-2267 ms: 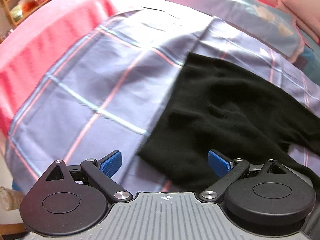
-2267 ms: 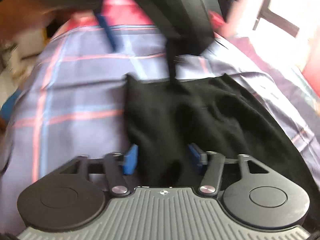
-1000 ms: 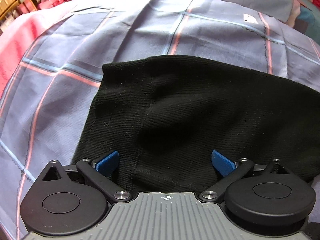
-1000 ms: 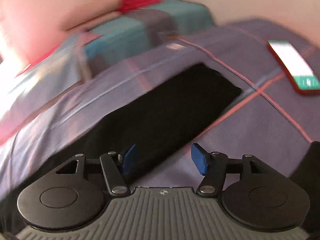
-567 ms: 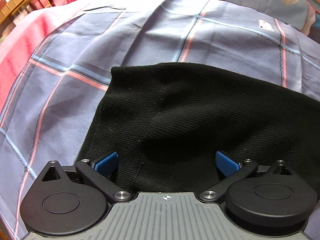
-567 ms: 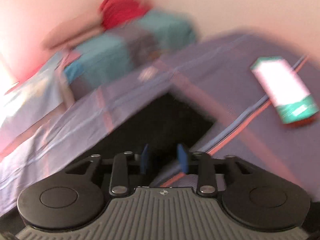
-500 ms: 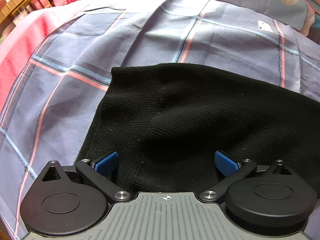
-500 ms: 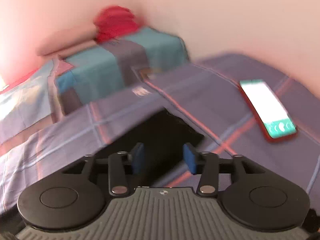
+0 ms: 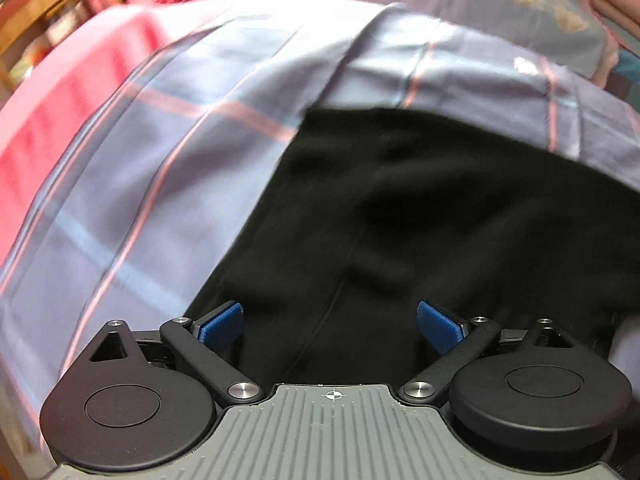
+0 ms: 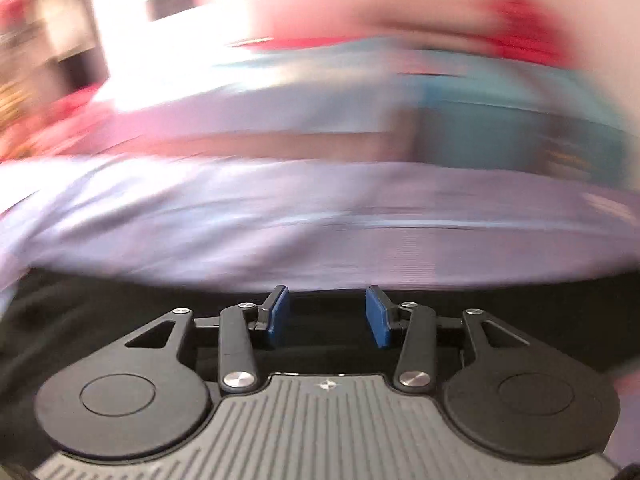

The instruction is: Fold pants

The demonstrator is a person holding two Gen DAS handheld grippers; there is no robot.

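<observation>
The black knit pants (image 9: 420, 208) lie on a purple plaid bedsheet (image 9: 152, 184) and stretch from the middle to the right of the left wrist view. My left gripper (image 9: 330, 324) is open, its blue pads on either side of a seam at the near edge of the pants. In the right wrist view the picture is blurred by motion. My right gripper (image 10: 327, 316) is open, its pads apart over a black strip of pants (image 10: 100, 304) at the near edge of the sheet (image 10: 280, 232).
A red blanket (image 9: 60, 92) covers the left side of the bed. Pillows (image 9: 520, 12) lie at the far end. Wooden shelving (image 9: 52, 4) stands beyond the far left. The right wrist view shows a teal pillow (image 10: 500, 120) and a pale wall, all blurred.
My right gripper has swung fast, so the phone has left its view and the pants now lie under its fingers. My left gripper has shifted and its view is slightly blurred.
</observation>
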